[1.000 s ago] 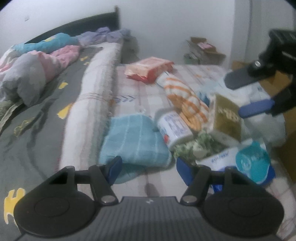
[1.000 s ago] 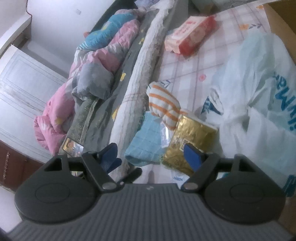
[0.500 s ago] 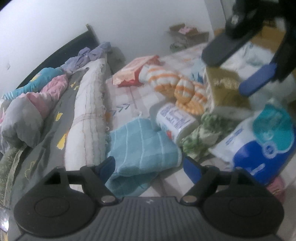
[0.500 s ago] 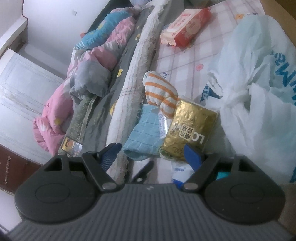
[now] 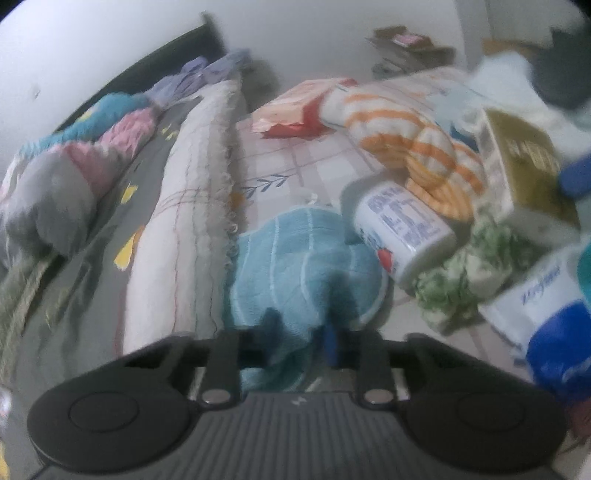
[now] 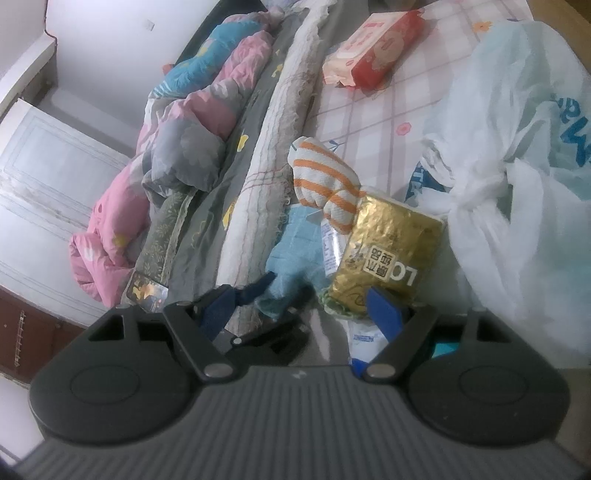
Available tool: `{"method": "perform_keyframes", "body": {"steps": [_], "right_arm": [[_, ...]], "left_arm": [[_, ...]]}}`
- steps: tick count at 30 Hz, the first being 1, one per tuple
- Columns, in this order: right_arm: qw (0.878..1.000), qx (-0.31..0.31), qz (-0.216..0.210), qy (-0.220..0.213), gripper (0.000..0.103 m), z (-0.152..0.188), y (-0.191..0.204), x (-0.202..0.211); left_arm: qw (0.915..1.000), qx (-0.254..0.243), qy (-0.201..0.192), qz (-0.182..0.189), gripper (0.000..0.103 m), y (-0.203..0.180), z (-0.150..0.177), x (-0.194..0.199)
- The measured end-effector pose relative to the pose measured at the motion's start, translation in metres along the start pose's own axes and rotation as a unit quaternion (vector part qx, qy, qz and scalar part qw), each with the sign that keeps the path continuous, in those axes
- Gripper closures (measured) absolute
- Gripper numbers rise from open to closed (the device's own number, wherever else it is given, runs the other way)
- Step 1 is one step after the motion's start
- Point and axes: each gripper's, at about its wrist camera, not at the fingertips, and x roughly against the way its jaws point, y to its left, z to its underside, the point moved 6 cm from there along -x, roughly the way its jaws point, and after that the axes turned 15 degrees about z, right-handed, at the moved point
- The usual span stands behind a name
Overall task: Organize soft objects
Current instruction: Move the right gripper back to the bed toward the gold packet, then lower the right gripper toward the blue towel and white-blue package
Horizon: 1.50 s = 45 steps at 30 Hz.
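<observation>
While clamped: left gripper [image 5: 301, 325], blue towel [image 5: 295, 266]

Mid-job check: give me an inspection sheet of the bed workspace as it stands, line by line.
Surface: bed sheet, plaid with flower print, crowded on its right side.
Job's things: blue towel by the rolled white blanket; orange-striped cloth behind it; green patterned cloth; quilt bunched at left.
Clutter: gold tissue pack, white cylindrical pack, red pack, blue-and-white pack, plastic bag.
Grippers: left gripper has just been closing, pinching the blue towel's near edge; right gripper open, nothing between its pads.
Cables: nothing seen.
Surroundings: white wall, boxes in the corner.
</observation>
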Motion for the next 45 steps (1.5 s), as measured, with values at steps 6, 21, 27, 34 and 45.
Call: {"method": "perform_keyframes", "body": {"steps": [6, 21, 27, 34, 45], "right_arm": [[1.000, -0.002, -0.002, -0.006, 0.024, 0.003, -0.003, 0.007], [0.999, 0.023, -0.030, -0.006, 0.024, 0.019, 0.015, 0.026], [0.998, 0.048, -0.037, 0.032, 0.024, 0.041, 0.034, 0.007], [0.994, 0.079, -0.022, 0.074, 0.024, 0.069, 0.057, -0.026], [0.988, 0.114, 0.053, 0.092, 0.023, 0.076, 0.068, -0.060]], "left_arm": [[0.9983, 0.038, -0.040, 0.018, 0.092, -0.002, -0.004, 0.029], [0.9871, 0.099, -0.057, 0.112, 0.093, -0.040, 0.048, 0.111], [0.9788, 0.136, -0.038, 0.149, 0.084, -0.049, 0.079, 0.111], [0.9692, 0.162, -0.057, 0.176, 0.053, -0.046, 0.093, 0.132], [0.9476, 0.238, -0.053, 0.206, 0.043, -0.016, 0.096, 0.115]]}}
